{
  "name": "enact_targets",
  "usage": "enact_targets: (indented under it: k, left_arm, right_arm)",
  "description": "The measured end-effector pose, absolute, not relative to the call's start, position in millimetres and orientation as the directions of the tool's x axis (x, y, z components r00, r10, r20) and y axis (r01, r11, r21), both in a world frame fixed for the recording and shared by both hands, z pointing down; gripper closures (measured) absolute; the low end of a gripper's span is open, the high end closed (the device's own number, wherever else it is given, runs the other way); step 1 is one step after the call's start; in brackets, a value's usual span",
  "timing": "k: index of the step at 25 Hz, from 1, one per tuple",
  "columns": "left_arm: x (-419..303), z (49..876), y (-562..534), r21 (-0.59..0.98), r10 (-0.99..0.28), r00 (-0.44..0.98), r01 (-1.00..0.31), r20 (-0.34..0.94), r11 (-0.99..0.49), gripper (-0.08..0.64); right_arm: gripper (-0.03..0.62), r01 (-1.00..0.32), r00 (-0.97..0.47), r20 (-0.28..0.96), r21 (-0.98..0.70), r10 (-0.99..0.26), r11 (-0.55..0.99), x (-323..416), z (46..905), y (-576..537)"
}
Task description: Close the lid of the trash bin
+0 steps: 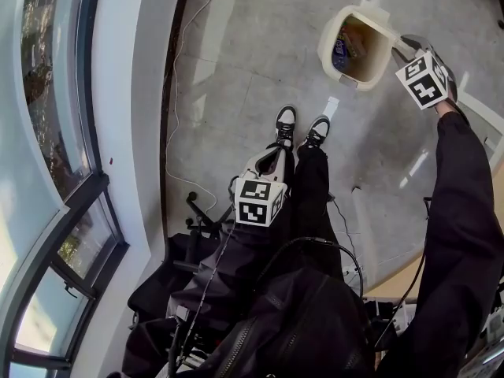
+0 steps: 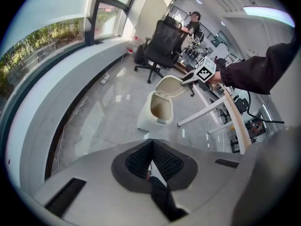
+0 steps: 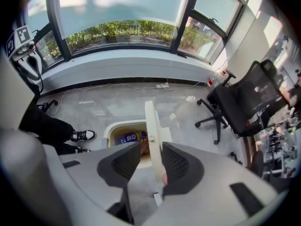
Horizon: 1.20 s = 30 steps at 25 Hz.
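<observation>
A cream trash bin (image 1: 324, 47) stands on the grey floor ahead of my shoes, with coloured rubbish inside. Its lid (image 3: 151, 121) stands upright, edge-on in the right gripper view, and passes between my right gripper's (image 3: 150, 166) jaws. Those jaws stand wide, with a gap on the left pad's side, so the lid is not squeezed. In the left gripper view the right gripper (image 2: 189, 79) sits at the top edge of the raised lid (image 2: 171, 85) above the bin (image 2: 157, 111). My left gripper (image 2: 151, 149) hangs shut over my legs, well short of the bin.
A black office chair (image 3: 249, 98) stands beyond the bin. A white desk frame (image 2: 211, 108) rises to its right. A curved window sill (image 1: 118, 93) with a cable (image 1: 179, 61) along its foot runs on the left. A person (image 2: 193, 21) works far off.
</observation>
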<state>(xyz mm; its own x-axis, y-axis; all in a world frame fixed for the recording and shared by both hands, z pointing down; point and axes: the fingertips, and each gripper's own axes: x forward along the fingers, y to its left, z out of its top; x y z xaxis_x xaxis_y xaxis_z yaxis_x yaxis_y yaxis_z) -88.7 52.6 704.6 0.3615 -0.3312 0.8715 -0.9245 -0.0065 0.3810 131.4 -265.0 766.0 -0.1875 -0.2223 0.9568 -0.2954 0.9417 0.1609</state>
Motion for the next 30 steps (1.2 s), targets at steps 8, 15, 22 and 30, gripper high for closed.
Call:
enact_targets:
  k: [8, 15, 22, 30]
  left_arm:
    - [-81, 714, 73, 0.387, -0.311, 0.37, -0.922, 0.875, -0.008, 0.558]
    - [-78, 727, 99, 0.388, -0.29, 0.371, -0.922, 0.882, 0.0, 0.558]
    - [-77, 738, 121, 0.386, -0.278, 0.371, -0.923, 0.886, 0.0, 0.558]
    - [-76, 757, 150, 0.391, -0.253, 0.376, -0.921, 0.892, 0.01, 0.558]
  right_arm:
    - [0.453, -0.292, -0.227, 0.961, 0.085, -0.155, 0.953, 124, 789, -213]
    - [0.453, -0.3, -0.254, 0.96, 0.038, -0.118, 0.953, 118, 813, -183]
    - [0.453, -0.278, -0.261, 0.963, -0.006, -0.069, 0.961, 112, 846, -150]
    - [0.453, -0.278, -0.261, 0.964, -0.023, -0.053, 0.96, 110, 884, -128]
